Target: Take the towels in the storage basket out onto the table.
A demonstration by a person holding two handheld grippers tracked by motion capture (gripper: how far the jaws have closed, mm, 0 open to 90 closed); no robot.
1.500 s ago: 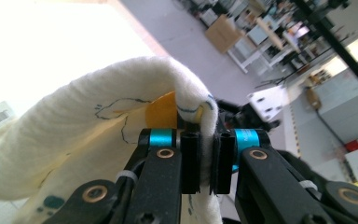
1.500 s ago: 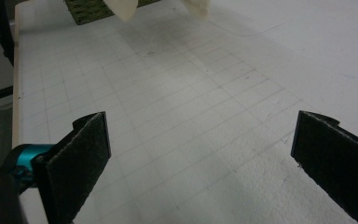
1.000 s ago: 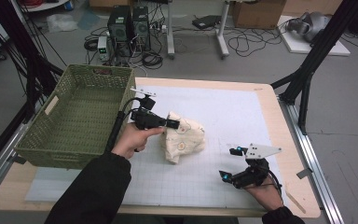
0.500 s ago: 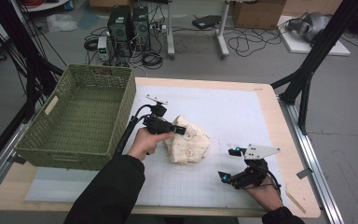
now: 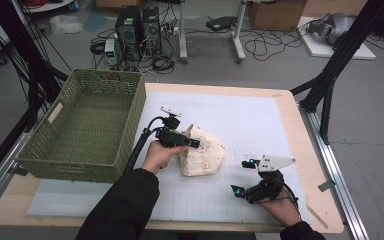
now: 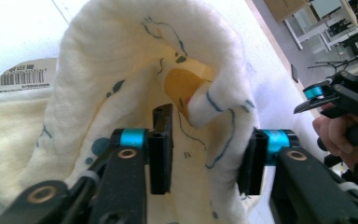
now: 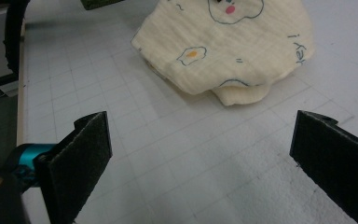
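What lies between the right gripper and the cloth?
Only bare white grid mat lies between the right gripper and the cloth, seen in the right gripper view.

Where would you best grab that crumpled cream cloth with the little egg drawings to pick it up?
Probably at the raised fold on top of the crumpled cream cloth, coming down from above. The cloth lies bunched into a soft hump on the white gridded mat, so its flat edges offer little to pinch. The left gripper already straddles that fold, its fingers just opened around the fabric.

Cream printed cloth (image 6: 121,60) between parted jaws
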